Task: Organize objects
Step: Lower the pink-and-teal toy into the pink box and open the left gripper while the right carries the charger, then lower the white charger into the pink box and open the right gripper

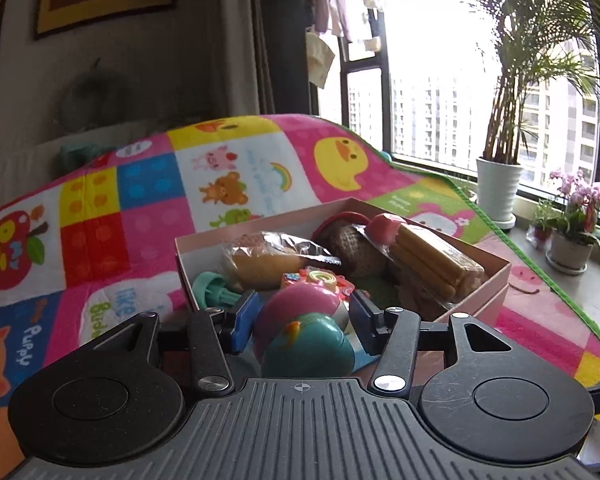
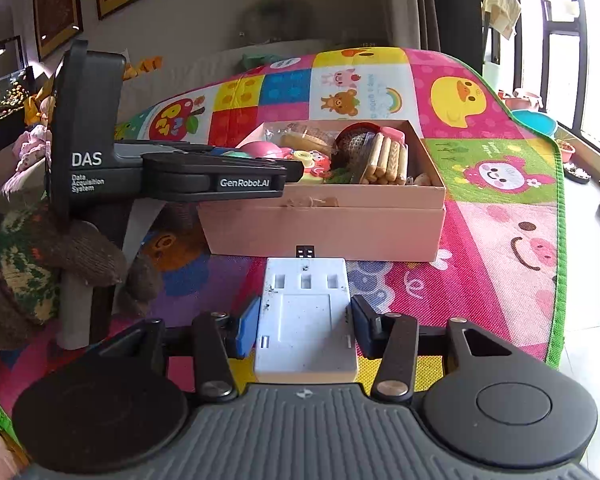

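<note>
holding one toy point(image 1: 304, 332) and one white block point(image 2: 306, 332), two tongs

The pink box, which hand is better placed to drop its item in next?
Left. Its gripper, with the pink-and-teal toy between the fingers, is at the pink box; the right gripper's white block is short of it.

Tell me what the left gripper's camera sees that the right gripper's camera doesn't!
Only the left wrist view shows the palm plant, the pink orchid and a pink-and-teal ball toy between the left gripper pads.

Only the right wrist view shows a white plastic block gripped by the right gripper, and a knitted glove.

Both show the pink box with biscuits on the cartoon mat.
</note>
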The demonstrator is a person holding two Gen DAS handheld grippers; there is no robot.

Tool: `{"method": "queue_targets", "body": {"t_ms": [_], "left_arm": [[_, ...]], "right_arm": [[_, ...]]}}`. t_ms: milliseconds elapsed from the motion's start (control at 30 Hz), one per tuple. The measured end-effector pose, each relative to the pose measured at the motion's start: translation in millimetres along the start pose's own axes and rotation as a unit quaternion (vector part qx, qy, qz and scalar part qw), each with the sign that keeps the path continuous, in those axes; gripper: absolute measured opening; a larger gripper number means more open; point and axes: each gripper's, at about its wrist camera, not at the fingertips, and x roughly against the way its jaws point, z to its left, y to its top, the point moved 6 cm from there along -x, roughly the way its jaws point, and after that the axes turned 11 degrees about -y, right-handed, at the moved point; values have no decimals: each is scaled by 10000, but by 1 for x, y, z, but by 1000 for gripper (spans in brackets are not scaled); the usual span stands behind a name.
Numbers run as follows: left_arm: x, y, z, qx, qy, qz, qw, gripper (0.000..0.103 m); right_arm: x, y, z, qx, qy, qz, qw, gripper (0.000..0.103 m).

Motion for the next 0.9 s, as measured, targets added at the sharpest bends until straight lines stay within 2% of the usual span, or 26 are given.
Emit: {"method": "queue_targets", "body": {"t_ms": [133,300,367,433,533,667,767,900], "left_arm": [[8,11,14,260,299,-472,9981,53],[44,29,37,880,146,-1019,9908,52],[61,32,46,1058,166,-1114,9880,52],[73,29,52,1300,43,-1074,9857,52],[76,19,48,1556,-321,-807,9840,52],[62,7,38,1188,-67,-415,9920,52],[48,-3,39,1105,79,-55,9938,52],[50,-6,45,1209,128,-71,9926,51]], "right_arm": [[-3,-3,0,29,-28,60,10000,47],[-6,-3,-5,-50,-79,97,9999,47],[-5,2,-9,-133,-89,87,9998,47],[-3,14,-16,-295,6,37,9996,47],[-2,42,-29,-561,103,-65,9983,47],[-5,86,-41,-715,-56,-336,9969,47],[-16,114,-41,-708,-182,-484,9961,47],[-44,140,-29,-478,-373,-632,9962,47]]}}
